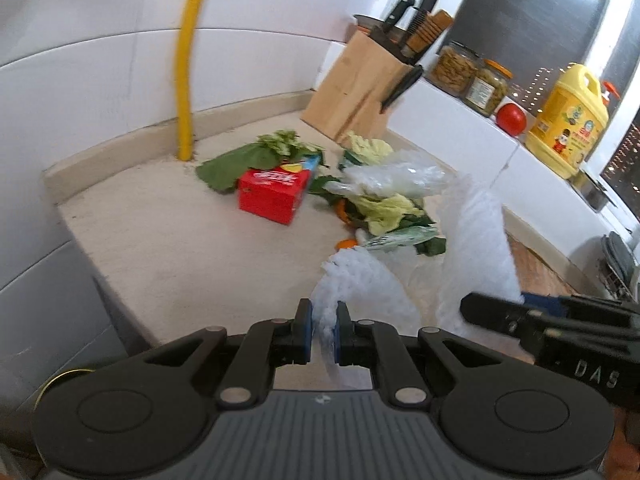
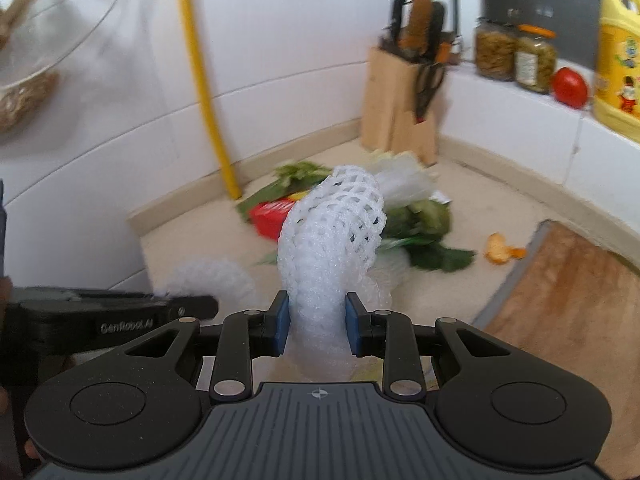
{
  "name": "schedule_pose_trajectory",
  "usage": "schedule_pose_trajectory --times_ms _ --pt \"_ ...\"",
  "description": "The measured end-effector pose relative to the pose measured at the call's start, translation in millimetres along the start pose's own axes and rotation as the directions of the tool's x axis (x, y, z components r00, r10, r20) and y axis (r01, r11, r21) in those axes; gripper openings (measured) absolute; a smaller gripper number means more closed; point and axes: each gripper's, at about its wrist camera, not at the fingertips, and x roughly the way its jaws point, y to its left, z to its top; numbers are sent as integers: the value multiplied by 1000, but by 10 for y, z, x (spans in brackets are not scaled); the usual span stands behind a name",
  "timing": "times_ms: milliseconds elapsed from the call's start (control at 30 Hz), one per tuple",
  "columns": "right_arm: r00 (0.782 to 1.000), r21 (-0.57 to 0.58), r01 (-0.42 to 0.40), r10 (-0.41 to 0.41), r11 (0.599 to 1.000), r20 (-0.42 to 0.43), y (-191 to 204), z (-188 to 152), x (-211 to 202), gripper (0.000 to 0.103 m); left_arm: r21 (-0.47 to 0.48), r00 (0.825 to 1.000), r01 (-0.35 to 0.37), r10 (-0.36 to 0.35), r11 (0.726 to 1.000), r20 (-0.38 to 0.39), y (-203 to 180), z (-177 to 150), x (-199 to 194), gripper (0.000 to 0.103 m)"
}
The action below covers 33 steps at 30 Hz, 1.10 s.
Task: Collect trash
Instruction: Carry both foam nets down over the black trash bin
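Left wrist view: the left gripper [image 1: 324,330] is nearly closed, pinching a white foam net [image 1: 352,280]. Beyond it, toward the worktop's [image 1: 160,248] back corner, lie a red box [image 1: 272,190], leaves [image 1: 236,166] and a clear bag [image 1: 396,178].

Right wrist view: the right gripper [image 2: 318,322], partly open, clamps a second foam net [image 2: 332,236] standing upright between its pads. An orange peel [image 2: 502,250] lies beside the cutting board [image 2: 568,300] at the worktop's right edge.

A white foam net sleeve [image 2: 332,240] stands curled above the counter [image 1: 180,248], while a red carton [image 1: 274,192], green leaves [image 1: 240,164], crumpled clear plastic [image 1: 394,180] and orange peel [image 2: 500,249] lie scattered in the corner.
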Motion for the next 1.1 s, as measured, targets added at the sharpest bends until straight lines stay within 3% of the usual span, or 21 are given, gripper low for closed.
schedule_pose_trajectory --times_ms 467,767,1100 --pt "983 -110 -168 159 980 -88 747 -79 263 36 -128 991 -121 127 984 34 623 -274 -404 7" --pt "958 -202 -272 243 941 -155 1317 -70 450 35 -248 978 -190 205 950 38 1120 -479 -656 7" --pt "934 -268 -334 278 904 -226 1807 -123 667 35 -333 968 -226 249 915 27 1502 -648 -792 7"
